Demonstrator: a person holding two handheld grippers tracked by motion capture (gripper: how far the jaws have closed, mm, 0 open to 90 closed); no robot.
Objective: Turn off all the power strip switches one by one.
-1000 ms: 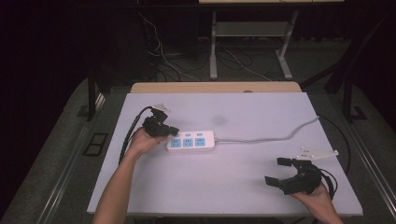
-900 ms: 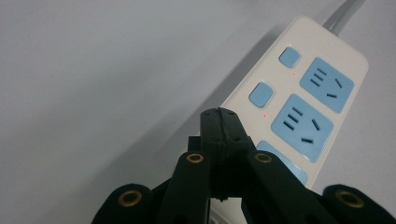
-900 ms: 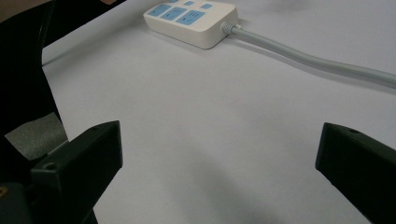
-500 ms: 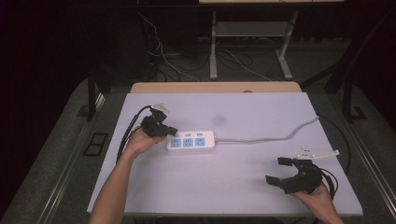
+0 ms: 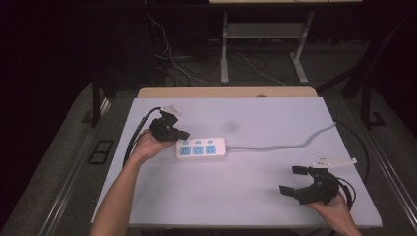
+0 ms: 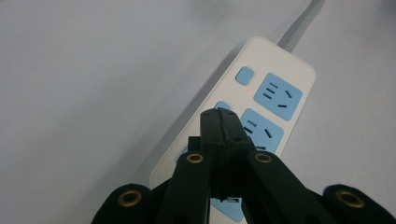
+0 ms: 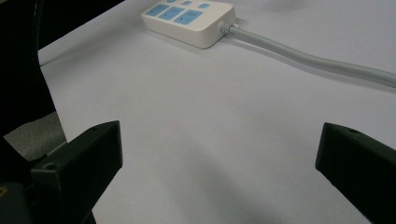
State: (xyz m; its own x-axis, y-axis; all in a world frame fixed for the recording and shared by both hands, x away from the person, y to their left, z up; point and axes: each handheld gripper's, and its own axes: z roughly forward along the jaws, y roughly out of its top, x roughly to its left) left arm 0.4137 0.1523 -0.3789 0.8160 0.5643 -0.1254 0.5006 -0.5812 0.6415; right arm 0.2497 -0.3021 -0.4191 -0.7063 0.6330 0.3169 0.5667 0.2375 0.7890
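Pressing the small blue switch (image 6: pixel 223 107) on the white three-socket power strip (image 5: pixel 201 148), mid-desk, I'd keep my left gripper (image 6: pixel 219 114) jaws pressed together, pushing squarely; contact seems likely. Right gripper (image 5: pixel 301 180) idles, jaws spread.

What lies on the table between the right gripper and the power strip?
Bare white table and nothing else. In the right gripper view, the stretch from the right gripper to the power strip is empty; the strip's grey cable runs off beside it.
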